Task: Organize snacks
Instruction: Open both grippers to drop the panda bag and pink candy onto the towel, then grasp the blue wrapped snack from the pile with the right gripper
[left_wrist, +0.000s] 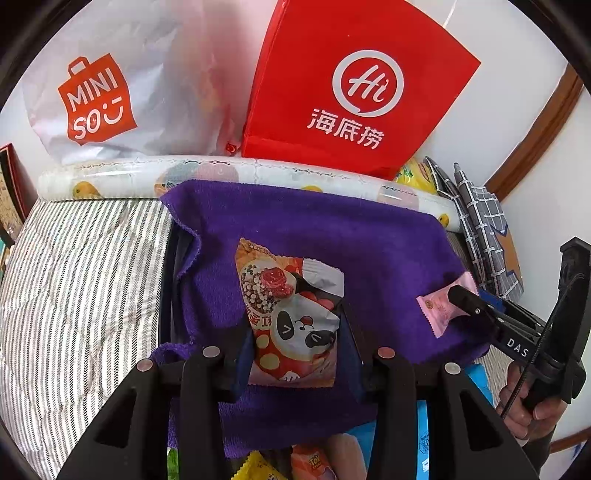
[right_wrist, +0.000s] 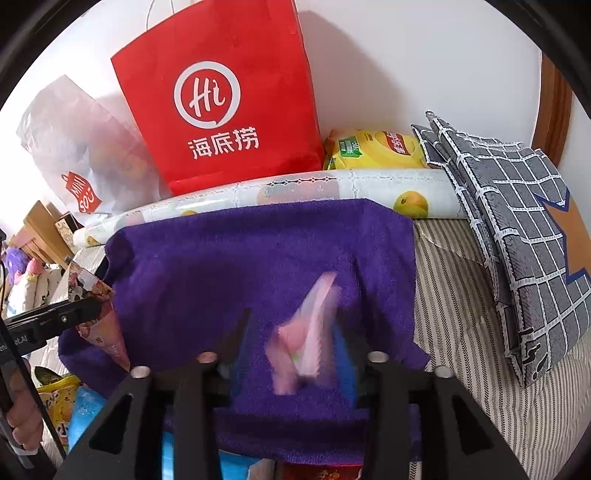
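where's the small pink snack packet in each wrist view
Left wrist view: pink snack packet at right, on the purple towel, at the right gripper's tip.
Right wrist view: packet low centre, blurred, between that gripper's fingers.
Shared landmark: red bag behind the towel.

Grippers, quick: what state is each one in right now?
Left gripper: closed on the panda snack packet.
Right gripper: open, with the pink snack packet loose between its jaws.
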